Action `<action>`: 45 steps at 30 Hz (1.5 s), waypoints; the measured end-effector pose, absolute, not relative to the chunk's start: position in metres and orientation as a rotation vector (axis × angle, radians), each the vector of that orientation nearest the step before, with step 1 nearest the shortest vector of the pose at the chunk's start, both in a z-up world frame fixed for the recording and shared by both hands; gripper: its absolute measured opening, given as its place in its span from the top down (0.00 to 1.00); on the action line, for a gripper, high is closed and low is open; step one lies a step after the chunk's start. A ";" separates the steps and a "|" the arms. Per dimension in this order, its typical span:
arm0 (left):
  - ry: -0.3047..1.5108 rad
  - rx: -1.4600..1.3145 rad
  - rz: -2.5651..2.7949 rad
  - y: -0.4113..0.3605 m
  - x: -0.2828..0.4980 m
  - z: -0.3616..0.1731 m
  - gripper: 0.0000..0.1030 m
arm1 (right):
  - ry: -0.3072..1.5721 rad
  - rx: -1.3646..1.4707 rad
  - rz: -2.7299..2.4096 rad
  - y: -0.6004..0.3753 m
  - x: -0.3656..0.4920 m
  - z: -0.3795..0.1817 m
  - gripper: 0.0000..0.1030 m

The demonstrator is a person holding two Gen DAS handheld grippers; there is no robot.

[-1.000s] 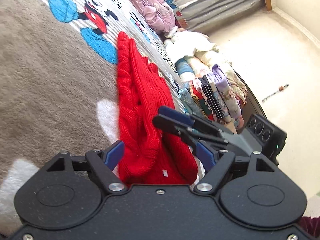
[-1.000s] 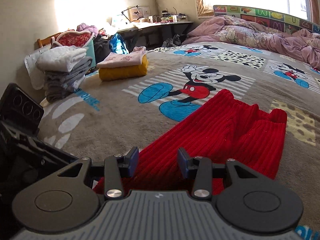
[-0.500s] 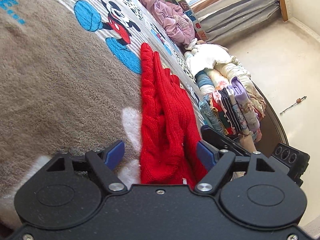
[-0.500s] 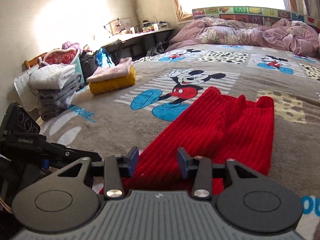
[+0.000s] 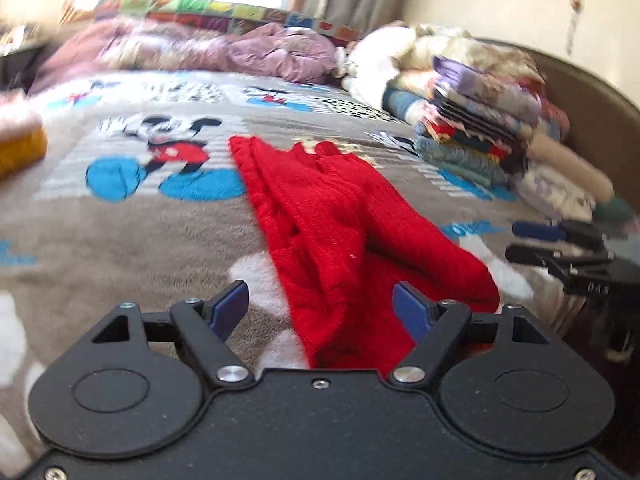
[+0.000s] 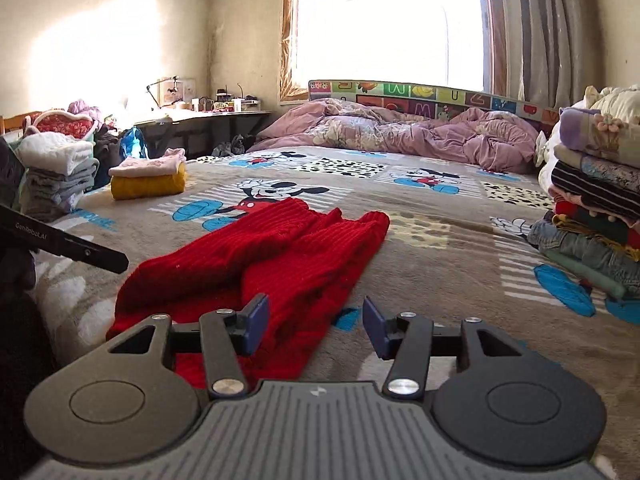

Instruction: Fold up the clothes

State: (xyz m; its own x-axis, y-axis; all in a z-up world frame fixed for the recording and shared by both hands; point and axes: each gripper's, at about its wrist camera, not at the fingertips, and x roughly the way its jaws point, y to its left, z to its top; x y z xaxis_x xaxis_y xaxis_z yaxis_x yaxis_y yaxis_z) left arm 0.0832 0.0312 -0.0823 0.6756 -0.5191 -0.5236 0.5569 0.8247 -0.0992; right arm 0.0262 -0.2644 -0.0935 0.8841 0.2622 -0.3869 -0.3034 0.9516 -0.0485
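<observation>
A red knitted sweater (image 5: pixel 340 220) (image 6: pixel 260 256) lies folded lengthwise on the cartoon-mouse blanket (image 6: pixel 440 240). My left gripper (image 5: pixel 320 308) is open just above the sweater's near end, and the pads are not touching the cloth. My right gripper (image 6: pixel 314 322) hovers at the sweater's near right edge. Its jaws are opening, with only the hem below the left finger and nothing pressed between the pads. In the left wrist view, the right gripper (image 5: pixel 552 244) sits to the right of the sweater. The left gripper's finger (image 6: pixel 80 248) shows at the left edge of the right wrist view.
A tall stack of folded clothes (image 6: pixel 592 216) (image 5: pixel 480 128) stands at the bed's right side. A yellow and pink folded pile (image 6: pixel 148 180) and a grey-white stack (image 6: pixel 56 176) sit far left. A crumpled purple duvet (image 6: pixel 400 132) lies at the head, with a desk (image 6: pixel 200 116) beyond.
The left wrist view has rolled to level and pulled back slightly. The right gripper has swung right, off the sweater's middle to its right edge, and its jaws have widened.
</observation>
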 end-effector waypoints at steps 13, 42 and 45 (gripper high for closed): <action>0.317 1.024 -0.554 -0.021 0.031 -0.150 0.20 | 0.466 -0.533 0.377 -0.216 0.000 -0.136 0.44; 0.227 0.942 -0.480 -0.038 0.045 -0.154 0.77 | 0.339 -0.613 0.414 -0.197 0.012 -0.145 0.77; 0.220 0.953 -0.498 -0.037 0.031 -0.149 0.77 | 0.334 -0.615 0.430 -0.199 0.001 -0.140 0.77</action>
State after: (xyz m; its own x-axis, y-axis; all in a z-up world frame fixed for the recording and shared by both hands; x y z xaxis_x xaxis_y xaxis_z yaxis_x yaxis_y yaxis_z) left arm 0.0311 -0.0367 -0.1490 0.8661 -0.3096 -0.3925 0.4985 0.4778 0.7233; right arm 0.0005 -0.1992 -0.1396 0.8597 0.2863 -0.4231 -0.4807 0.7335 -0.4804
